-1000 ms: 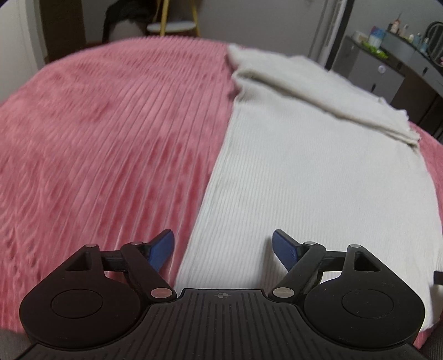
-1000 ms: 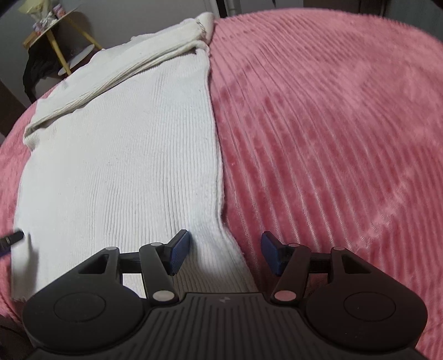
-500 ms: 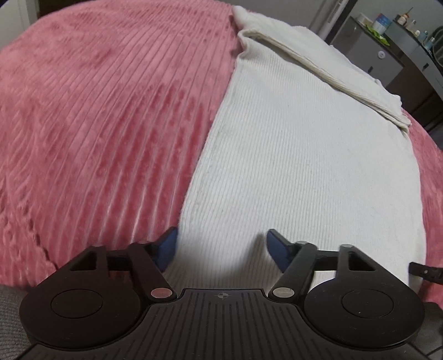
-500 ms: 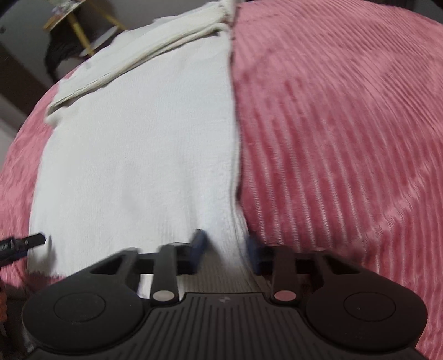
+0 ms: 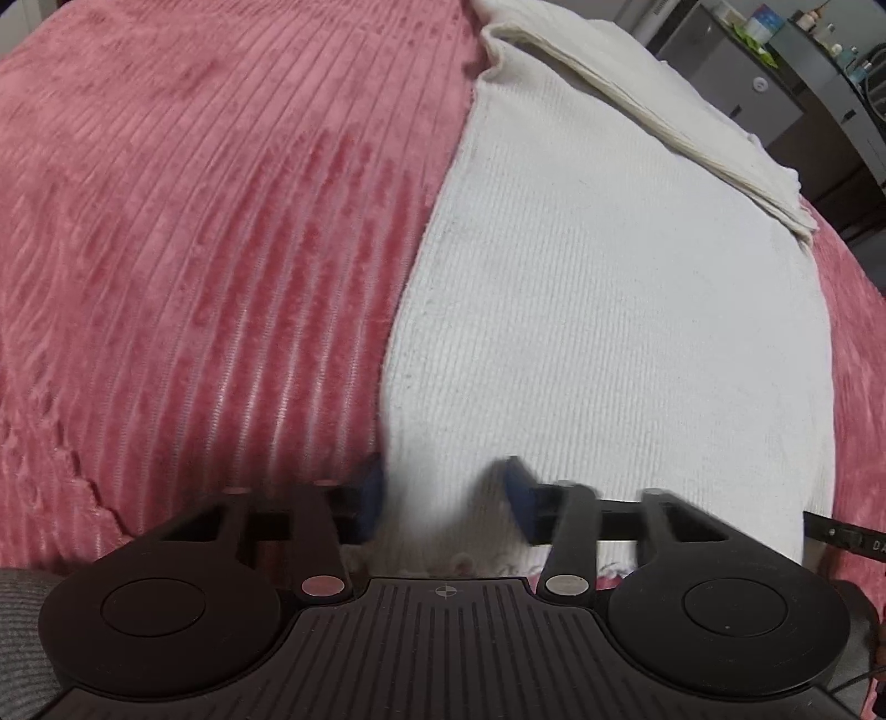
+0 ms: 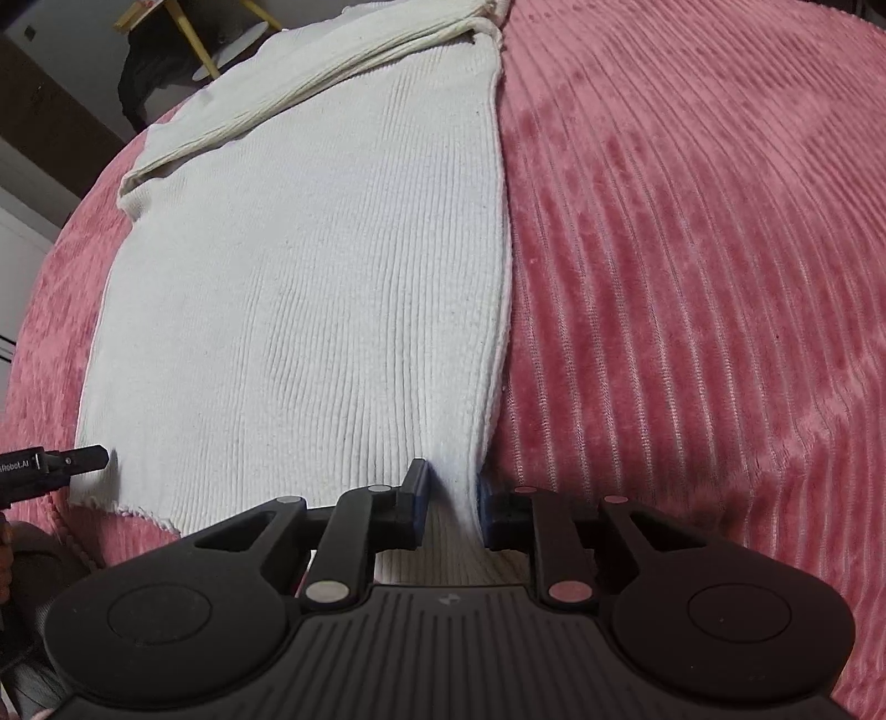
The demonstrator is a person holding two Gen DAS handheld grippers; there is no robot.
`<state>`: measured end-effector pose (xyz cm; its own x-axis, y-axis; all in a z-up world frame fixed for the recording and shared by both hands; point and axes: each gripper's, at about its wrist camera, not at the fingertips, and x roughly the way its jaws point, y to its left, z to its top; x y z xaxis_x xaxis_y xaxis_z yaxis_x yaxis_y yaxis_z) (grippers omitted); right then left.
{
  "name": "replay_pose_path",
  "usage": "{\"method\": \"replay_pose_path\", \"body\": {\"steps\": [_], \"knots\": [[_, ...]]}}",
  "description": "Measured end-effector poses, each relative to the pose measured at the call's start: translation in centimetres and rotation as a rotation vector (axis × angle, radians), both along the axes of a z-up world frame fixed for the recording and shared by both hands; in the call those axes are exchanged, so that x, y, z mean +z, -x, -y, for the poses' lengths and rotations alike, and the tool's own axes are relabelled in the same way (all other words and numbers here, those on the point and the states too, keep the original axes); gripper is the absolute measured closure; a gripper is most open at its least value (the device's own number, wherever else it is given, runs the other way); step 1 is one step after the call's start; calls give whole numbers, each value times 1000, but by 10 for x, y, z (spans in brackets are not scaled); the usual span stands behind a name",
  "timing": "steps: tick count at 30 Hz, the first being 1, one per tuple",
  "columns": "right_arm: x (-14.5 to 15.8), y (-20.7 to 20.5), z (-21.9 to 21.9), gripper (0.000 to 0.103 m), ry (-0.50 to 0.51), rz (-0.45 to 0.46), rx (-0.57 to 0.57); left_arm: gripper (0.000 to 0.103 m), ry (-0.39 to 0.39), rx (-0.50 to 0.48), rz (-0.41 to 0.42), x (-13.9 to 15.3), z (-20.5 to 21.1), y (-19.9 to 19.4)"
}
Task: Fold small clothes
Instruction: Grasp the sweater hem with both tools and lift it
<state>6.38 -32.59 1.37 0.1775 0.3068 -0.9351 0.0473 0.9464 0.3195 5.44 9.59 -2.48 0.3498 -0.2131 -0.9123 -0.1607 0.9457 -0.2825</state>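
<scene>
A cream ribbed knit garment [image 5: 609,310] lies flat on a pink ribbed blanket [image 5: 194,249], its far part folded over on itself. My left gripper [image 5: 443,498] is at the garment's near left corner, its blue fingers part-way closed around the hem with cloth between them. In the right wrist view the same garment [image 6: 310,288] shows. My right gripper [image 6: 453,501] is shut on its near right corner, the cloth pinched into a ridge between the pads.
The pink blanket [image 6: 692,277] covers the whole bed. A grey cabinet [image 5: 736,72] with bottles stands at the far right. A yellow-legged stool [image 6: 210,33] with dark clothing stands beyond the bed.
Both grippers moved down to the garment's near hem. The right fingers closed on the right corner. The left fingers narrowed around the left corner.
</scene>
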Motion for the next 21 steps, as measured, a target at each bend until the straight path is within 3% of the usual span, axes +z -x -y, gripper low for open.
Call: {"method": "replay_pose_path", "body": {"steps": [1,4,8,15,18,21], "knots": [[0,0,-2,90,-1,4,5,92,16,-14,-6,0,0,-1],[5,2,-7,95,-11,45,14,92,65,-52,32,9,1,-2],[17,-5,-8,96,-128,112,-46,93,138,-90,134,33,-4,-5],[40,-39,0,96,-315,235,-222,93,249,-22,315,77,-22,-48],[43,-60,8,96,-302,297,-300,92,258,35,367,82,-27,-79],[38,-81,14,95,-264,339,-382,91,249,80,362,72,-26,-109]]}}
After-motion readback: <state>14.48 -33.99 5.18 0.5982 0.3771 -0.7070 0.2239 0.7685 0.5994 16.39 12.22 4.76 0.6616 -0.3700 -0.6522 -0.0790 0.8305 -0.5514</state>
